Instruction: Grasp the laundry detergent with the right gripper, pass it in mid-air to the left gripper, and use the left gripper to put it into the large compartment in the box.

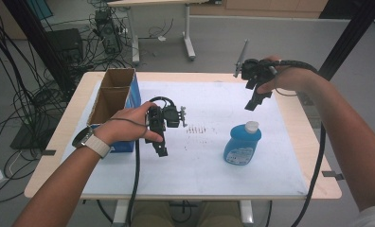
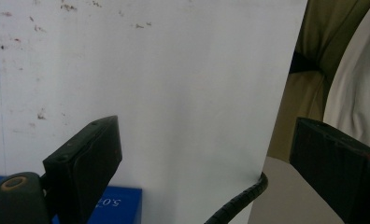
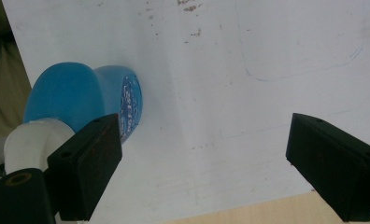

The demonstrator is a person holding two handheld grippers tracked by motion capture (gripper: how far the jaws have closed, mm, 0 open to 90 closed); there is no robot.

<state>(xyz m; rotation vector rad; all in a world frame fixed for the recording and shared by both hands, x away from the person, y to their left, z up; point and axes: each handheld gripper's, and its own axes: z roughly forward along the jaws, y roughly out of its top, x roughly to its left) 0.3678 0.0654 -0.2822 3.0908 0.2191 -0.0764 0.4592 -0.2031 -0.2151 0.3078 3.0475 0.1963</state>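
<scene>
A blue bottle point(image 1: 242, 145) with a white cap point(image 1: 252, 126) stands on the white paper sheet point(image 1: 209, 165), right of the middle. In the right gripper view the blue bottle point(image 3: 80, 95) sits at the left, just beyond the left jaw, and its white cap point(image 3: 31, 137) lies near the lens. My right gripper point(image 1: 252, 104) point(image 3: 206, 158) hangs open in the air behind and above the bottle, with nothing between its jaws. My left gripper point(image 1: 161, 150) point(image 2: 206, 158) is held open over the paper beside the box, tilted down toward the near edge and empty.
An open cardboard box point(image 1: 113, 97) with blue sides and two compartments stands at the table's left; its blue wall point(image 2: 108, 205) is in the left gripper view. Reddish specks point(image 1: 199, 130) mark the paper's middle. Cables and a second table point(image 1: 157, 4) lie beyond the far edge.
</scene>
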